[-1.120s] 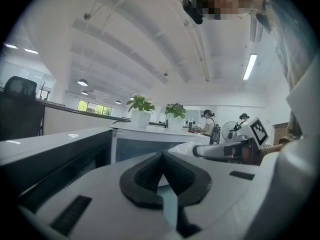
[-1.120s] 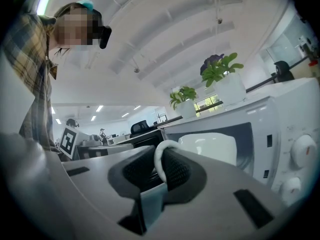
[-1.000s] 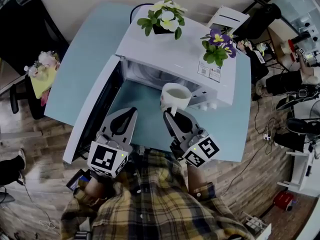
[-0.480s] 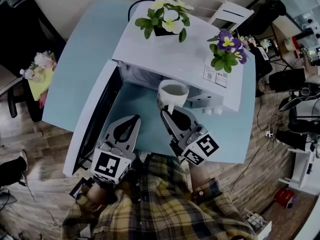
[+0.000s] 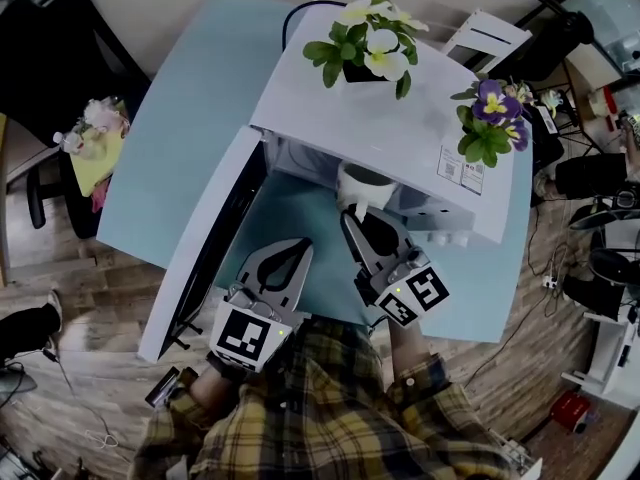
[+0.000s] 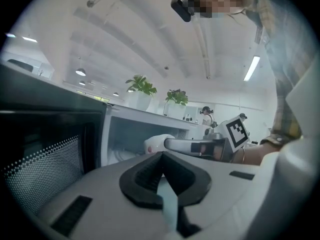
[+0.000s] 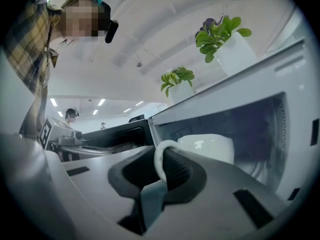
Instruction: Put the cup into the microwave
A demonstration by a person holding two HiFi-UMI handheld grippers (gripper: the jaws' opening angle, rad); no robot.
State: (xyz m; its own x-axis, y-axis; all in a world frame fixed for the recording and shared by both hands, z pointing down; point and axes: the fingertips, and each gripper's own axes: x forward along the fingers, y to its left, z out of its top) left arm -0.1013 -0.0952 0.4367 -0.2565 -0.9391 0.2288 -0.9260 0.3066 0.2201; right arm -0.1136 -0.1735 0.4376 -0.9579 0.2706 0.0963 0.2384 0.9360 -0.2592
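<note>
Forward has gone the cup (image 5: 362,180) since a second ago: then its whole rim showed clear in front of the microwave (image 5: 372,128), and now its far side is tucked under the oven's top edge, at the mouth of the cavity. The right gripper (image 5: 352,213) carries it there by the handle (image 7: 160,160). The jaws are closed down on that white loop, which stands upright between the dark ribbed pads, and the cup body sits just beyond the tips with the cavity wall behind it. The left gripper (image 5: 298,245) hangs beside and a little behind the right one, over the light blue table (image 5: 180,98) in front of the oven; its jaws meet at the tips and nothing is between them. The microwave door (image 5: 205,243) stands swung wide to the left. On the oven's top sit two pots — a white-flowered plant (image 5: 368,48) and a purple-flowered plant (image 5: 492,118).
</note>
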